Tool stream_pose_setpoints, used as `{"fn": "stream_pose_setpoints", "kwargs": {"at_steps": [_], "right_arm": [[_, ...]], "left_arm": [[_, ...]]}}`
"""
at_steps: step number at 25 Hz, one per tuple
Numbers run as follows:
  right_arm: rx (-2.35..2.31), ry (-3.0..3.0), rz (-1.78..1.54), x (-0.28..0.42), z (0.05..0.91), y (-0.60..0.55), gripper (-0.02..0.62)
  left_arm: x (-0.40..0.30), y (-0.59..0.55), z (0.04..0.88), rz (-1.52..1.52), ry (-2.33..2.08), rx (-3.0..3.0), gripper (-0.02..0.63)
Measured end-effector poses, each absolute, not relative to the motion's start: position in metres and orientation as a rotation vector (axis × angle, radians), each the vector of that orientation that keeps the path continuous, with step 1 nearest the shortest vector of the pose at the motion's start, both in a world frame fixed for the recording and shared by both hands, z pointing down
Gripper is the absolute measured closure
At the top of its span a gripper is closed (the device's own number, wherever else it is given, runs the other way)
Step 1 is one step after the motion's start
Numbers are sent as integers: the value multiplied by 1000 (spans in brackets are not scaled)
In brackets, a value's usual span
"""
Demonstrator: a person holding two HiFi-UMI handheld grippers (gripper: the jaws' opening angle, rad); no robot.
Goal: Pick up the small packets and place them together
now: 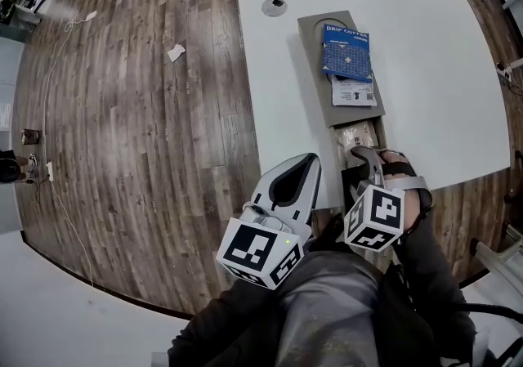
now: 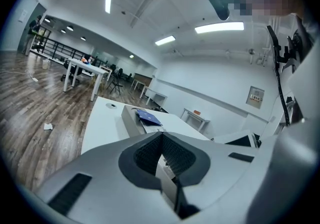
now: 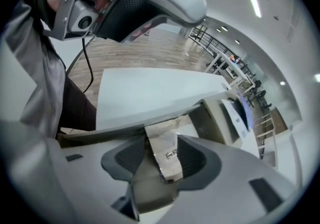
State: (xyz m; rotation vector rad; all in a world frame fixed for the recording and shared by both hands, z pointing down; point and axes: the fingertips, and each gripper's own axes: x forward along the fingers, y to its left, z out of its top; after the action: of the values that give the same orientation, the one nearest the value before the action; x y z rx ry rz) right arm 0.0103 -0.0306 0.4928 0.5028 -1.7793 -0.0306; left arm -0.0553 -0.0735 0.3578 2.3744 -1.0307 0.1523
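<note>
A grey tray (image 1: 315,55) lies on the white table (image 1: 433,71). In it are a blue drip-coffee packet (image 1: 346,51) and, nearer me, a white packet (image 1: 354,92). A tan packet (image 1: 359,137) lies at the tray's near end. My right gripper (image 1: 364,154) points steeply down over it. In the right gripper view the tan packet (image 3: 166,156) sits tilted between the jaws of the right gripper (image 3: 161,135), which stand apart around it and do not clamp it. My left gripper (image 1: 314,158) hangs shut and empty at the table's near edge, left of the tray; its tips (image 2: 162,134) meet.
A round cable hole (image 1: 274,6) sits in the table's far left corner. A crumpled scrap of paper (image 1: 176,52) and a thin cable (image 1: 61,38) lie on the wooden floor to the left. The left gripper view shows the blue packet (image 2: 148,116) and other desks further back.
</note>
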Motion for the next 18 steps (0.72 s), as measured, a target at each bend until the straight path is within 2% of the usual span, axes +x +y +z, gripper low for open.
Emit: {"fn": "stream_pose_setpoints", "kwargs": {"at_steps": [2,4,8,10,12,18], "right_arm": [[464,-1795,-22,10,492,-37,408],[404,-1804,-9,7,497,-38,375],[356,-1835,50,7,502,-39,373],[381,-1834,22,8,500,-43,401],[430,-1823,-20,9,500,-50,592],[513,-1852,3,6,490,-50,594]], "left_arm": [[-60,-80,357,146,-1042,2370,603],[-65,-86,360,143,-1052,2359,603],[-69,-92,371,149,-1054,2333,603],[-70,-95,374,154,-1051,2327,603],[-70,-97,377,158,-1051,2326,603],[-67,-93,374,171,-1041,2340,603]]}}
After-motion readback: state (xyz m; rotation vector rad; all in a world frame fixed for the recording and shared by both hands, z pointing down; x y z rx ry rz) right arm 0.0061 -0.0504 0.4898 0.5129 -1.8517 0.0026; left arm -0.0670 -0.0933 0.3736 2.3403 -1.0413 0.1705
